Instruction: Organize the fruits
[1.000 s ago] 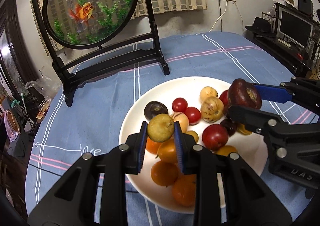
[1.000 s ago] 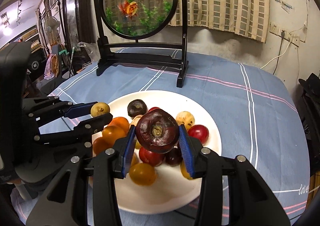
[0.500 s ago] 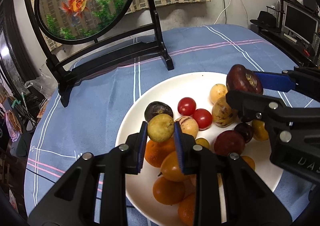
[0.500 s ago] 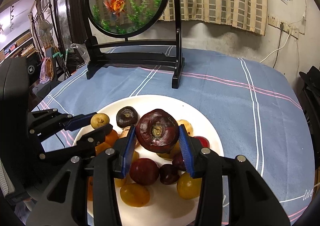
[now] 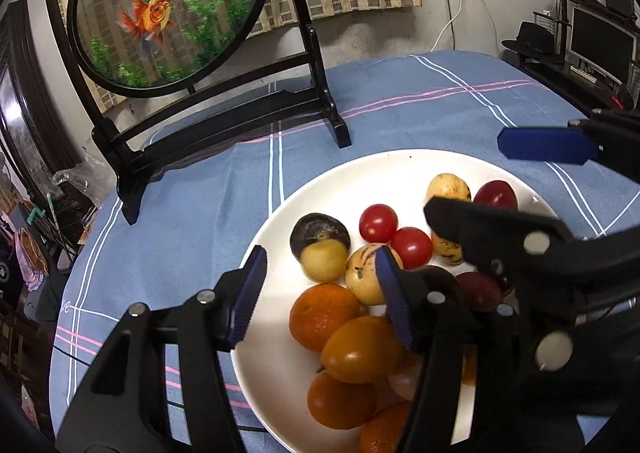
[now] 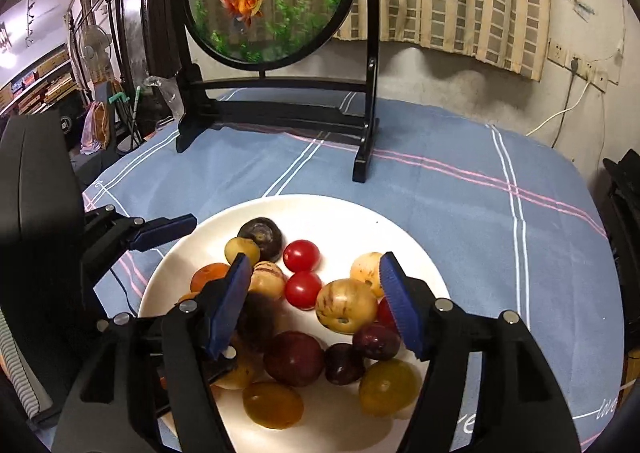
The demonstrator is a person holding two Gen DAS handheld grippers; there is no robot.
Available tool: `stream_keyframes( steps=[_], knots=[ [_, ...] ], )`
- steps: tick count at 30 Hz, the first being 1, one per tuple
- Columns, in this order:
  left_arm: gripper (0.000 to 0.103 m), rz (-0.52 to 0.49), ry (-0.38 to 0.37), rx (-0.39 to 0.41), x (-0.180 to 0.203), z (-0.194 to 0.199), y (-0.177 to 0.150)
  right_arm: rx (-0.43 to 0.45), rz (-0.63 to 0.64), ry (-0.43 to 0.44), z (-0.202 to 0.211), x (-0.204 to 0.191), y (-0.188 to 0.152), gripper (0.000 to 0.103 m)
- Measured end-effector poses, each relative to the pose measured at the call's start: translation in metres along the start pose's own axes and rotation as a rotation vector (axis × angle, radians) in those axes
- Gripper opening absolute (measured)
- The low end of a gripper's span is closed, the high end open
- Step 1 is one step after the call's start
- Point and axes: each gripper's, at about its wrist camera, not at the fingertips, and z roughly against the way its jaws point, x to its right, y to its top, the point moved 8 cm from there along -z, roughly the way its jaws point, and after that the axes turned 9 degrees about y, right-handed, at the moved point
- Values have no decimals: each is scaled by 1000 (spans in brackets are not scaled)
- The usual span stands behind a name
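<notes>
We have both grippers over the white plate (image 6: 404,241) on the blue-clothed worktop (image 5: 400,109), each pointing down and forward at the heap of fruit. Our left gripper (image 5: 320,293) has just been opening; its jaws stand apart with nothing pressed between them, and the small yellow fruit (image 5: 323,259) it was carrying a second ago now lies on the plate just ahead of its fingertips, touching the dark purple fruit (image 5: 318,229). Our right gripper (image 6: 316,303) has just been opening too, and is likewise released: the big dark red fruit it held earlier is gone from between its pads, and we think the blurred dark shape (image 6: 260,317) by its left finger is that fruit dropping or rolling into the pile, though the blur keeps us from being sure. Both grippers also sit closer over the plate than before. For the next pick, the oranges (image 5: 324,315) lie right under the left gripper, so that hand is nearer them, while the plums (image 6: 294,357) and the speckled yellow fruit (image 6: 346,305) lie between the right gripper's open jaws.
</notes>
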Motion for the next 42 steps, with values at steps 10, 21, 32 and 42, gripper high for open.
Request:
stream_keyframes(
  steps=[10, 21, 32, 42],
  knots=[
    [62, 22, -9, 14, -4, 12, -3, 19, -41, 6, 16, 1, -7, 67],
    [101, 52, 68, 269, -21, 107, -7, 121, -109, 44, 87, -12, -45, 70],
    [101, 136, 8, 334, -26, 177, -22, 225, -187, 44, 153, -6, -76, 72],
    [101, 198, 63, 346, -36, 202, -30, 146, -184, 5, 145, -7, -110, 72]
  ],
)
